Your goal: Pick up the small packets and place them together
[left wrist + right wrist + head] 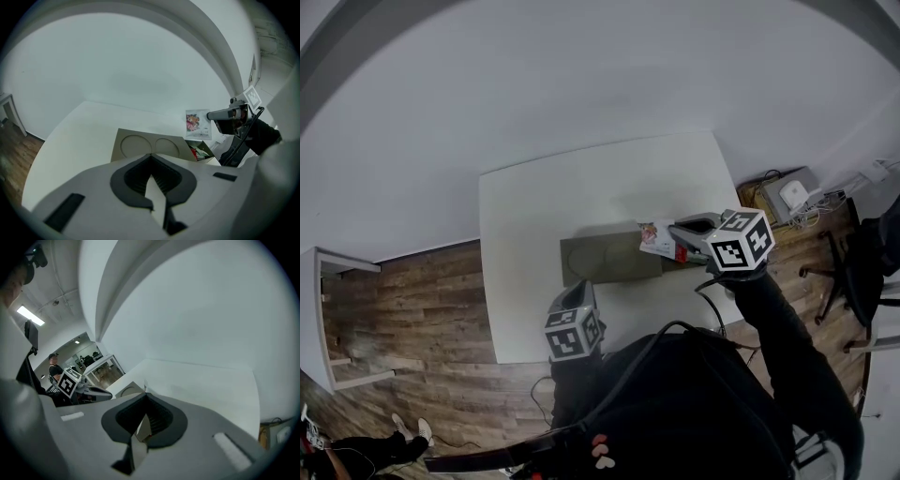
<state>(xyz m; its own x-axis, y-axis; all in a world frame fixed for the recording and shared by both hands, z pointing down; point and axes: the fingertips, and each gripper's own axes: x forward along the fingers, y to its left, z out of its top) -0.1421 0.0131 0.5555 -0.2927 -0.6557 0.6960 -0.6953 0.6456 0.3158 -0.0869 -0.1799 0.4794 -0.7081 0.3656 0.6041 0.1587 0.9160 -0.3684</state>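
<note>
Between right fingers (218,114): small packet (198,124), clamped by its edge, tray (140,145) end just below
Look: white, pink-red picture
Axis: long side roughly upright, face toward left fingers (131,178)
Left fingers: closed, nothing seen held

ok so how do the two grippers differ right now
The right gripper is shut on a packet; the left gripper holds nothing that shows. The right gripper is over the tray's right end; the left gripper sits short of the tray, over the table's near side. Both tilt down toward the table.
</note>
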